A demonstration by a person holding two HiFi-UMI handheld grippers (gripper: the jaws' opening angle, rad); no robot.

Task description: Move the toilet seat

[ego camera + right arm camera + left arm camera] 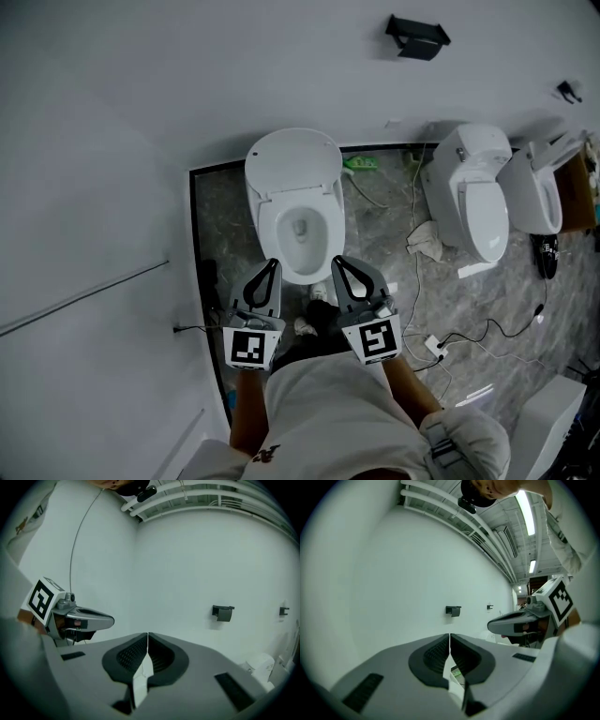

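Two closed: left claw (273, 264), right claw (338, 262), near toilet seat (324, 240) front.

Toilet (292, 164) against wall (141, 94), second toilet (478, 202) rightward

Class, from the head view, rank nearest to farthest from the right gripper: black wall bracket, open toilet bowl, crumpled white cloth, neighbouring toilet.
1. Open toilet bowl, just ahead of the right gripper.
2. Crumpled white cloth, on the floor, right.
3. Neighbouring toilet, farther right.
4. Black wall bracket, back wall.
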